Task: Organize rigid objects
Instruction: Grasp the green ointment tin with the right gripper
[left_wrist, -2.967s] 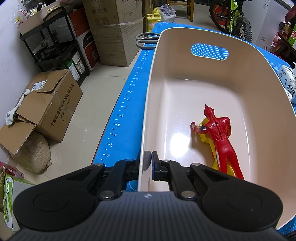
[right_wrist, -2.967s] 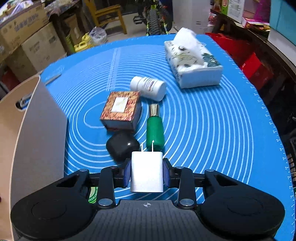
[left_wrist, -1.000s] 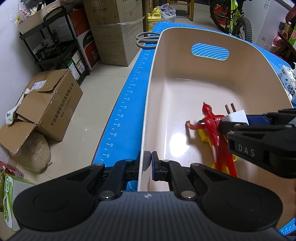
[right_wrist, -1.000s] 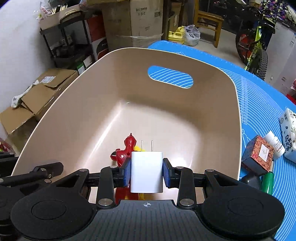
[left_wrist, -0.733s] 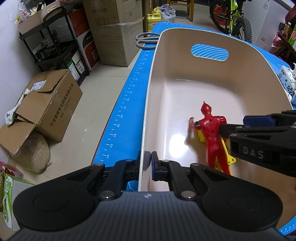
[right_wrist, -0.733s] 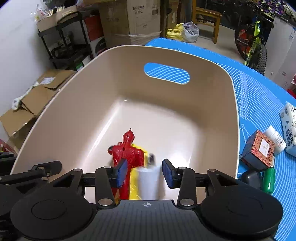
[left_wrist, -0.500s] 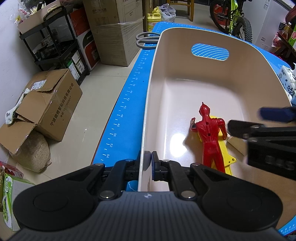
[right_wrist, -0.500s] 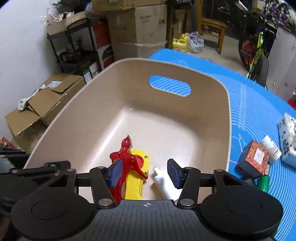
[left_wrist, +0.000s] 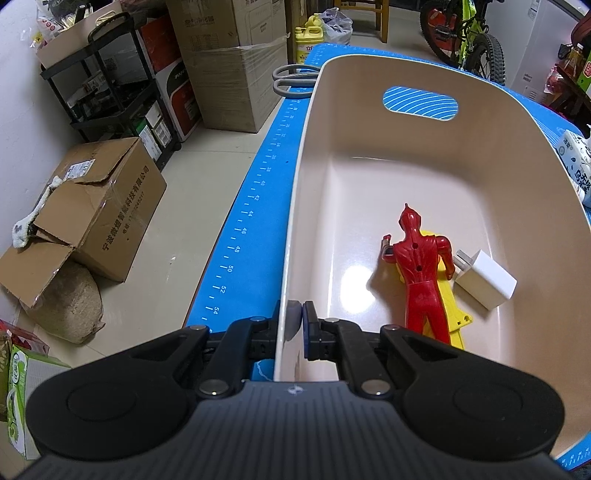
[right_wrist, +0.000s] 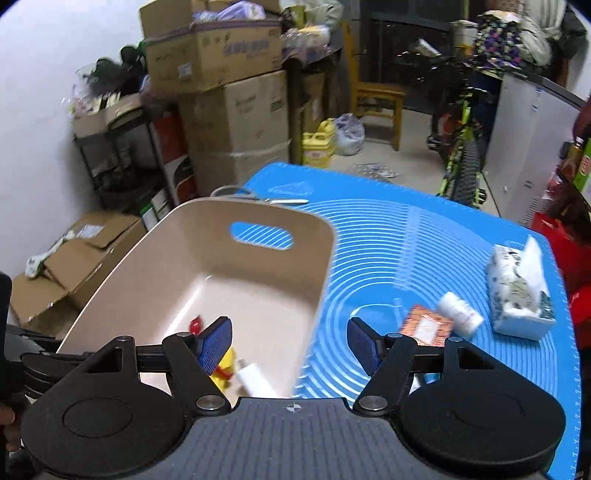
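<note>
Big blue mat with white curved lines (right_wrist: 424, 236) covers table. Large beige plastic tub with oval handle hole (left_wrist: 406, 155) sits on mat, left side. Left gripper (left_wrist: 298, 325) clamped tight on tub's near rim, one pad each side of wall. Right gripper (right_wrist: 290, 343) above tub edge, jaws opening, nothing between them. Inside tub: red plastic hero figure (left_wrist: 419, 269) lying face down over flat yellow toy piece (left_wrist: 448, 310). Small white square plug charger (left_wrist: 485, 278) lies on tub floor, just beside figure's arm, prongs toward figure.
</note>
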